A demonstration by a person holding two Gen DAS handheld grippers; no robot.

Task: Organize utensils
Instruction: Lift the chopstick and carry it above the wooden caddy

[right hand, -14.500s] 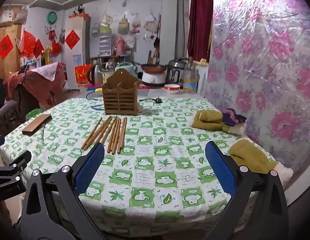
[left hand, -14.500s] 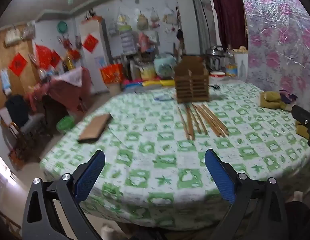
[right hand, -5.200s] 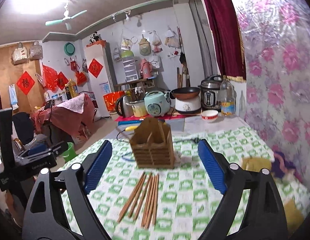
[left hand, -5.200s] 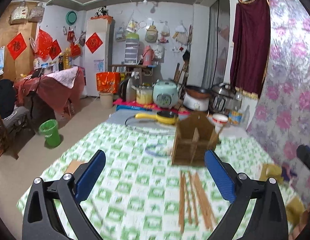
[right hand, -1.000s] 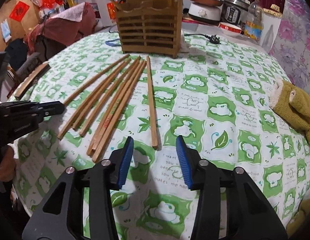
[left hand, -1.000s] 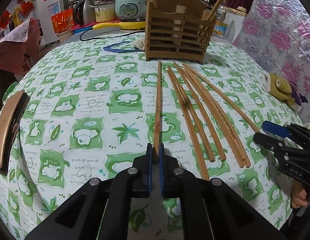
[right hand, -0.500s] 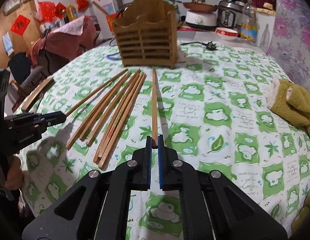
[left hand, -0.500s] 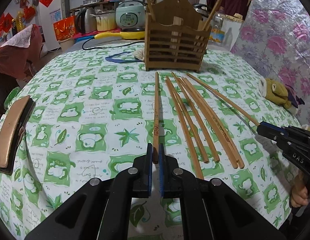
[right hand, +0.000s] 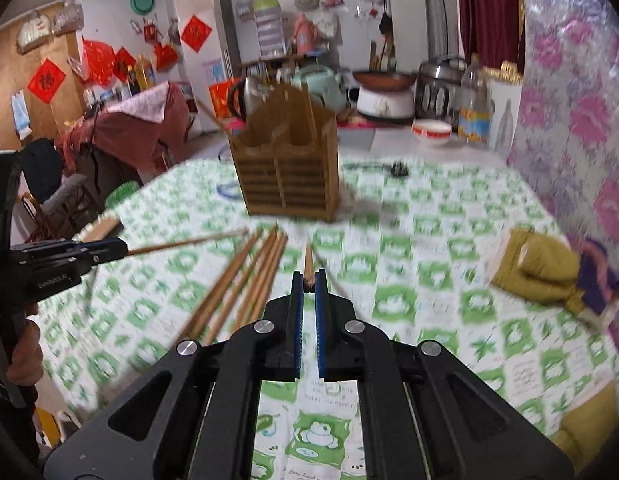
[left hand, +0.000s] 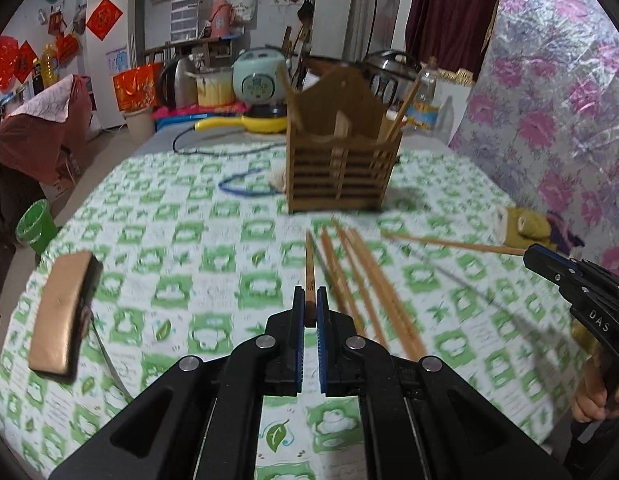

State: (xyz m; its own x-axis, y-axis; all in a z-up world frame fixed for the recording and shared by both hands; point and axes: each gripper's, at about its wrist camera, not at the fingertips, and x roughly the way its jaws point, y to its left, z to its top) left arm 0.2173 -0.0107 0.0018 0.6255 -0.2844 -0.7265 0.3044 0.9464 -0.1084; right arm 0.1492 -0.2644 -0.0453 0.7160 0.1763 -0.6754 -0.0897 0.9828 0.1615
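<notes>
My left gripper point(left hand: 308, 308) is shut on the near end of a wooden chopstick point(left hand: 309, 268) and holds it lifted, pointing toward the wooden slatted utensil holder point(left hand: 341, 168). My right gripper point(right hand: 308, 280) is shut on another chopstick point(right hand: 308, 263), also raised and pointing at the holder point(right hand: 287, 172). Each gripper shows in the other's view with its chopstick sticking out: the right one point(left hand: 527, 254), the left one point(right hand: 123, 250). Several chopsticks point(left hand: 369, 280) lie on the green-checked tablecloth point(left hand: 213, 264); they also show in the right wrist view point(right hand: 245, 280). The holder has chopsticks standing in it.
A brown flat case point(left hand: 61, 308) lies at the table's left edge. Mustard-yellow gloves point(right hand: 537, 272) lie at the right. A blue band point(left hand: 245, 186) and a power cord point(right hand: 397, 170) lie near the holder. Cookers and a bowl point(right hand: 431, 130) stand behind.
Both grippers have lifted their chopsticks off the cloth and tilted up, so the holder and room fill more of each view. The chopsticks left on the table have not moved.
</notes>
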